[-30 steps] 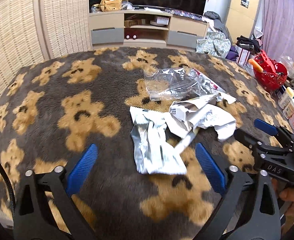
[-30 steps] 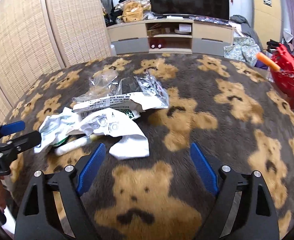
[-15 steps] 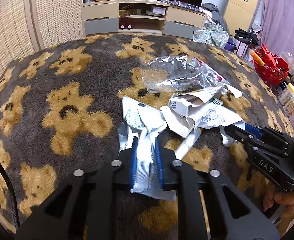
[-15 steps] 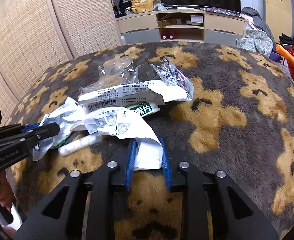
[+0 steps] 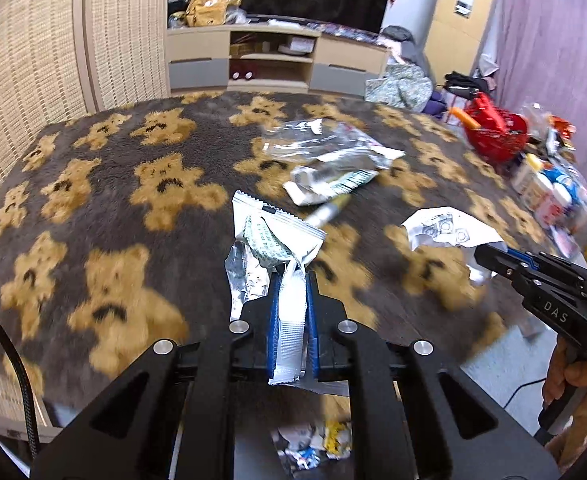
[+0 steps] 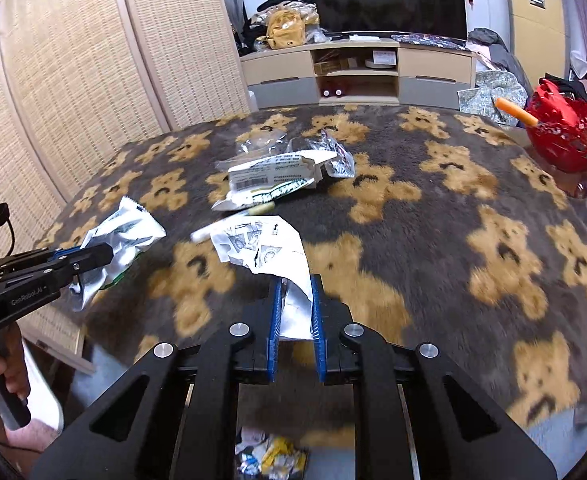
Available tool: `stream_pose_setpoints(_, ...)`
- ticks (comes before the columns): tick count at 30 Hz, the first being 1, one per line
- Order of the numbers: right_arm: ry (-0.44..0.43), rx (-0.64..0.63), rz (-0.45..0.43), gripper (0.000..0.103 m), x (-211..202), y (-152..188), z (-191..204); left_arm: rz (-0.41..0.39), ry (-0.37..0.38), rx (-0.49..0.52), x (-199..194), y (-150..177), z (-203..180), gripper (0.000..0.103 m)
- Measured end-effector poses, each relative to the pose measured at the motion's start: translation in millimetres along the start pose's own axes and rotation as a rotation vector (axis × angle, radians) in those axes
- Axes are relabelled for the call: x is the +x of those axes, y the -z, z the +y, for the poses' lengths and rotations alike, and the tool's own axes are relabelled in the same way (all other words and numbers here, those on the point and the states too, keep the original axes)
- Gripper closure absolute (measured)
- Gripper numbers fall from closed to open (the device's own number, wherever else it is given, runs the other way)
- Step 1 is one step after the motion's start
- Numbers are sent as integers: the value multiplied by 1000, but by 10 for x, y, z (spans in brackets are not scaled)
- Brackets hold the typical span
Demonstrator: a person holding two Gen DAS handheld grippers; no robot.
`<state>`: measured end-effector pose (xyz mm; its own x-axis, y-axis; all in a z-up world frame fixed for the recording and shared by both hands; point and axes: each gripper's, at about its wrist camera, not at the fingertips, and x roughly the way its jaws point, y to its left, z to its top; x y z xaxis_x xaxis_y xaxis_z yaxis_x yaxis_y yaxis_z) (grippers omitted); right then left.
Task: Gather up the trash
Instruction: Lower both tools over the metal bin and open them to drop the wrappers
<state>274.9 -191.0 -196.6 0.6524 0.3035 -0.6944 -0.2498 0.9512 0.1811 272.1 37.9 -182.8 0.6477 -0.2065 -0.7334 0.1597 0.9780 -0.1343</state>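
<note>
My left gripper (image 5: 291,280) is shut on a silver and white foil wrapper (image 5: 271,240) and holds it lifted over the near edge of the bear-print blanket (image 5: 133,200). My right gripper (image 6: 295,284) is shut on a crumpled white printed paper (image 6: 259,246), also lifted. In the left wrist view the right gripper (image 5: 489,258) holds that paper (image 5: 447,232) at the right. In the right wrist view the left gripper (image 6: 93,256) holds the wrapper (image 6: 119,236) at the left. A torn white package (image 6: 271,182), clear plastic bags (image 5: 313,136) and a white tube (image 6: 209,232) lie on the blanket.
Below both grippers a bin with crumpled trash (image 5: 313,444) shows, also seen in the right wrist view (image 6: 269,456). A red basket (image 6: 565,132) and bottles (image 5: 541,184) stand at the right. A TV cabinet (image 5: 277,60) is at the back, a woven screen (image 6: 73,80) at the left.
Both grippers, shut on their pieces, have lifted and pulled back toward the near edge. The wrapper and the white paper have come away from the pile.
</note>
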Motion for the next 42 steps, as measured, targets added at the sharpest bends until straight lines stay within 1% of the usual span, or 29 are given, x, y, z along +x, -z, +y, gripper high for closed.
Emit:
stream_pose_setpoints(3,-8,-8,3,87,-274,219,76,-20,9,5,-263,226,-119,92)
stream_pose_setpoints(7,-24,-6,19,87,-509,514,149,-26,32,6,-529,563,-240,92)
stream_pose_setpoints(10,-23,-7,44,87,-605,769,211,-8,50,14,-645,858,-333,92)
stream_pose_setpoints(13,-33,15,80,87,-621,1028,225,21,72,23,-671,1141,-404,92)
stream_pose_setpoints(17,-46,46,125,87,-568,1313,229,71,87,6,-605,1474,-441,92)
stream_pose_setpoints(21,-38,61,171,87,-484,1569,251,134,95,1,-459,1788,-478,92)
stream_pose_setpoints(27,-41,89,253,87,-255,1843,253,232,97,-20,-160,2117,-460,92)
stream_pose_setpoints(34,-38,127,323,87,108,1987,227,311,111,-27,196,2295,-459,92)
stream_pose_setpoints(37,-51,148,341,87,247,2017,219,339,122,-36,331,2339,-441,92)
stream_pose_setpoints(39,-56,151,352,85,321,2025,228,361,135,-45,423,2370,-427,92)
stream_pose_setpoints(42,-57,149,362,85,406,2020,258,382,150,-50,492,2383,-404,91)
